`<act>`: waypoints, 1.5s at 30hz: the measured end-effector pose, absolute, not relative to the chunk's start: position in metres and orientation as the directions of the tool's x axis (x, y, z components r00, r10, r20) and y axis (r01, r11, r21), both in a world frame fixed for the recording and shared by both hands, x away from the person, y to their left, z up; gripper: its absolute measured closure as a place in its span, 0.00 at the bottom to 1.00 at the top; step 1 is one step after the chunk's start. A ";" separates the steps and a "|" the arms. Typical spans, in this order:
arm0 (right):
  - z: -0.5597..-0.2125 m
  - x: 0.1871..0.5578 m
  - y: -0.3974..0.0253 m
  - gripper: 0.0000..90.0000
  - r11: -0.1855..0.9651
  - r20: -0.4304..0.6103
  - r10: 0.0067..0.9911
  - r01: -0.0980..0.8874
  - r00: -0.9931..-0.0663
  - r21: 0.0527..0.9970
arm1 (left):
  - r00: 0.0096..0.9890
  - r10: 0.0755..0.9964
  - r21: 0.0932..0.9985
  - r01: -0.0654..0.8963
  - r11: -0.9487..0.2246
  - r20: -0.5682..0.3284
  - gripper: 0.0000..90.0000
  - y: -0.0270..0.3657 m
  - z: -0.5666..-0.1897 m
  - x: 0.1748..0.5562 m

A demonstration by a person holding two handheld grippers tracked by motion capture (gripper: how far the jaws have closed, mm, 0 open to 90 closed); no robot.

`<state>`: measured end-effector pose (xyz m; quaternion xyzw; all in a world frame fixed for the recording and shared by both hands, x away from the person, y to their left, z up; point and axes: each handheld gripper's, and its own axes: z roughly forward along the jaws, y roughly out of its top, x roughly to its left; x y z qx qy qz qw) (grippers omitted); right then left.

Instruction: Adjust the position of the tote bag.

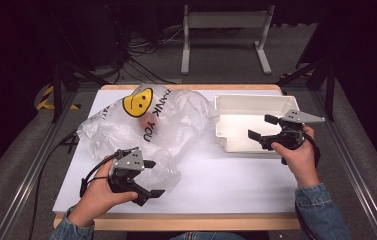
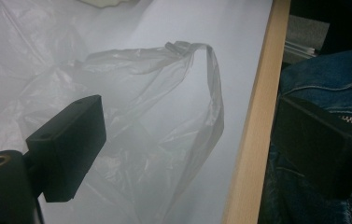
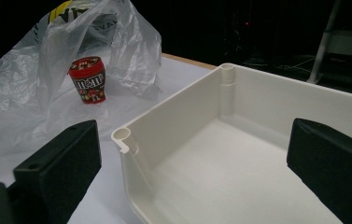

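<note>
Your left gripper (image 1: 150, 177) hangs wide open, empty, over the crinkled clear plastic bag (image 1: 146, 127) and its looped handle (image 2: 211, 88) near the wooden table edge (image 2: 253, 130). Your right gripper (image 1: 263, 126), also agape, hovers above the smooth white rectangular tray (image 3: 239, 154). Inside the bag: a red M&M's tub (image 3: 88, 79).
</note>
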<state>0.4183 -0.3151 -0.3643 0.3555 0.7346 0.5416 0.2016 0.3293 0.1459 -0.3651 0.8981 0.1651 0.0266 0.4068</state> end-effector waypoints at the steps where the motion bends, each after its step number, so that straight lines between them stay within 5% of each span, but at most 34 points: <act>1: -0.364 0.418 -0.315 0.03 0.160 0.089 0.741 0.304 -0.666 0.939 | 0.944 0.318 0.739 0.275 -0.614 -0.087 0.13 0.146 -0.365 0.329; 12: -0.365 0.419 -0.312 0.05 0.146 0.086 0.742 0.286 -0.665 0.947 | 0.943 0.328 0.703 0.271 -0.658 -0.056 0.21 0.132 -0.382 0.334; 15: -0.365 0.419 -0.311 0.06 0.147 0.093 0.734 0.291 -0.673 0.945 | 0.950 0.309 0.702 0.252 -0.666 -0.048 0.35 0.131 -0.384 0.335; 18: -0.366 0.418 -0.311 0.08 0.144 0.100 0.729 0.295 -0.677 0.945 | 0.953 0.298 0.700 0.245 -0.671 -0.048 0.60 0.132 -0.384 0.334; 19: -0.366 0.418 -0.311 0.08 0.141 0.105 0.727 0.297 -0.678 0.944 | 0.957 0.287 0.700 0.236 -0.674 -0.047 0.60 0.133 -0.382 0.334; 21: -0.366 0.418 -0.310 0.14 0.132 0.122 0.718 0.306 -0.686 0.943 | 0.958 0.280 0.709 0.235 -0.665 -0.054 0.80 0.136 -0.379 0.333; 25: -0.365 0.417 -0.307 0.28 0.203 0.087 0.680 0.302 -0.728 0.932 | 0.951 0.303 0.728 0.255 -0.637 -0.069 0.98 0.146 -0.370 0.331; 31: -0.363 0.420 -0.292 0.38 0.239 0.062 0.605 0.255 -0.794 0.937 | 0.934 0.352 0.761 0.276 -0.587 -0.067 0.99 0.169 -0.356 0.325; 45: -0.359 0.427 -0.238 0.25 0.292 0.075 0.524 0.261 -0.849 0.920 | 0.885 0.457 0.794 0.336 -0.506 -0.083 0.98 0.218 -0.342 0.312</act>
